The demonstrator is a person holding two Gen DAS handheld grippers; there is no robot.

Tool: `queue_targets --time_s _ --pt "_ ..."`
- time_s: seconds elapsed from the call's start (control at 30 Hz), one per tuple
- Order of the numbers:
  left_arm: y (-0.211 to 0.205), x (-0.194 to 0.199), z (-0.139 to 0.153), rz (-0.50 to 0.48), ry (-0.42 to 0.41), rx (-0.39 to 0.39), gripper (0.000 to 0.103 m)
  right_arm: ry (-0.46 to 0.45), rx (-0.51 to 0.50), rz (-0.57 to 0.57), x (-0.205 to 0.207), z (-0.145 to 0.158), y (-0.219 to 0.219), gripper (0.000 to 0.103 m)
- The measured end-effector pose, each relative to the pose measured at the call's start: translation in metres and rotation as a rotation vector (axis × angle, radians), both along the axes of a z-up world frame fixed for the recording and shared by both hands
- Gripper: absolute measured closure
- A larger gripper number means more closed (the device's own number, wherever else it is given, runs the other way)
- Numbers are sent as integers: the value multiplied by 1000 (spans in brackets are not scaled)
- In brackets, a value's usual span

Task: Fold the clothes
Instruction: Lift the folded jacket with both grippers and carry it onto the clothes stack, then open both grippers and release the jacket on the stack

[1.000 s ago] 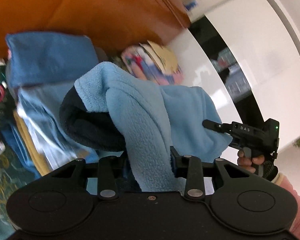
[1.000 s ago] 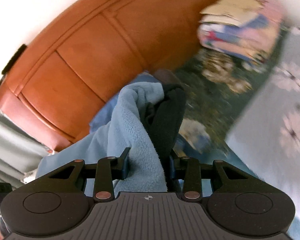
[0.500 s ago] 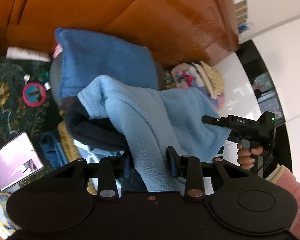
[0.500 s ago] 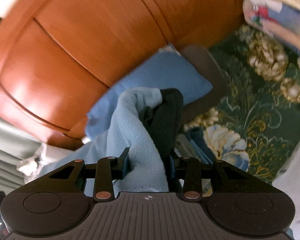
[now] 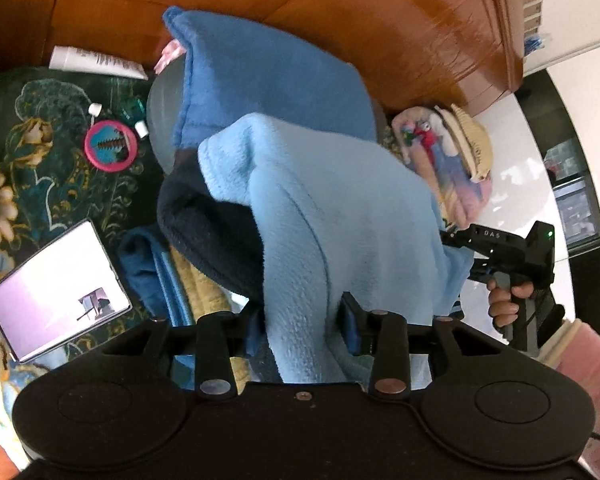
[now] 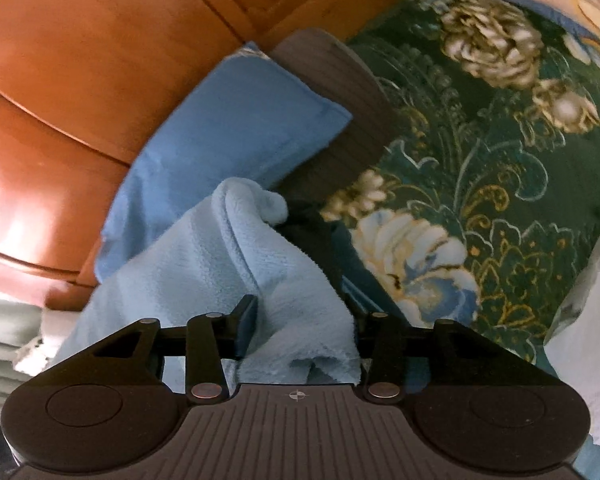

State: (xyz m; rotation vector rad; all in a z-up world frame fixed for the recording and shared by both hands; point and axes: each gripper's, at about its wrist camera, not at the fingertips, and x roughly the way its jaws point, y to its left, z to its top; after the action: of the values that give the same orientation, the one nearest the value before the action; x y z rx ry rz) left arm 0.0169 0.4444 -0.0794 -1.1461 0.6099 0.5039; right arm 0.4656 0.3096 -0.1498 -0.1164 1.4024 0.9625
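L gripper and R gripper both clamping light-blue fleece, holding it over bedspread; phone lying nearby w/ screen lit.

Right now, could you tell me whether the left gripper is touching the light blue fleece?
Touching. The left wrist view shows the left gripper shut on the fleece, cloth pinched between both fingers.

A: Where does the fleece garment hang?
B: Between the left hand-held gripper and the right hand-held gripper, above the bedspread.

A: And behind it?
B: A folded towel leans on the wooden headboard. The tablet lies left, the clothes pile right
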Motion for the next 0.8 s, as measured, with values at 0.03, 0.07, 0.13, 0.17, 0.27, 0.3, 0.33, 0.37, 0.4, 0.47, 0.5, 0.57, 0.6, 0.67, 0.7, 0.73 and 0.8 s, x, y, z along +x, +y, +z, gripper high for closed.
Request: queue_targets --time_s 0.03,0.07,0.13,0.17,0.27,0.3,0.33,0.37,0.4,0.47,0.5,0.57,0.6,0.67,0.7,0.73,0.8 --pt "0 2 -2 -4 11 2 63 -6 -10 -2 0 -3 1 60" --pt "-1 4 -4 -9 21 4 63 -11 -16 -4 -1 -5 1 60" --pt "-2 8 -4 -16 43 22 62 -20 -28 -6 -2 -8 3 59" --pt "-2 8 -4 -15 49 26 61 -23 -33 -10 -3 -8 3 58" --pt "-2 8 -2 -3 59 22 61 -32 -49 -18 -5 -8 5 57" --pt "-1 8 -1 -1 64 23 61 -35 -55 -21 -6 -7 6 57" --pt "-2 7 1 -1 69 24 61 -39 -61 -23 -7 -6 7 56" --pt "-3 7 2 -1 73 25 61 -43 -65 -25 -8 -4 8 56" --pt "-4 7 4 -1 78 26 60 -50 -66 -27 -9 -2 8 56" --pt "-9 3 11 8 73 31 60 -77 -58 -30 -13 7 6 54" --pt "-11 0 14 12 71 34 60 -95 -50 -26 -15 12 4 52" --pt "-15 -4 21 21 66 40 57 -127 -39 -20 -19 23 -1 47" --pt "-17 -6 25 25 63 42 54 -139 -32 -22 -21 29 -5 47" --pt "-23 -10 32 25 48 47 43 -164 -18 -26 -24 40 -13 43" --pt "-27 -13 36 21 35 49 41 -173 -4 -37 -26 46 -19 40" --pt "-31 -15 40 16 22 50 39 -179 11 -50 -27 52 -25 37" --pt "-37 -19 46 15 12 47 35 -199 33 -84 -30 65 -40 36"
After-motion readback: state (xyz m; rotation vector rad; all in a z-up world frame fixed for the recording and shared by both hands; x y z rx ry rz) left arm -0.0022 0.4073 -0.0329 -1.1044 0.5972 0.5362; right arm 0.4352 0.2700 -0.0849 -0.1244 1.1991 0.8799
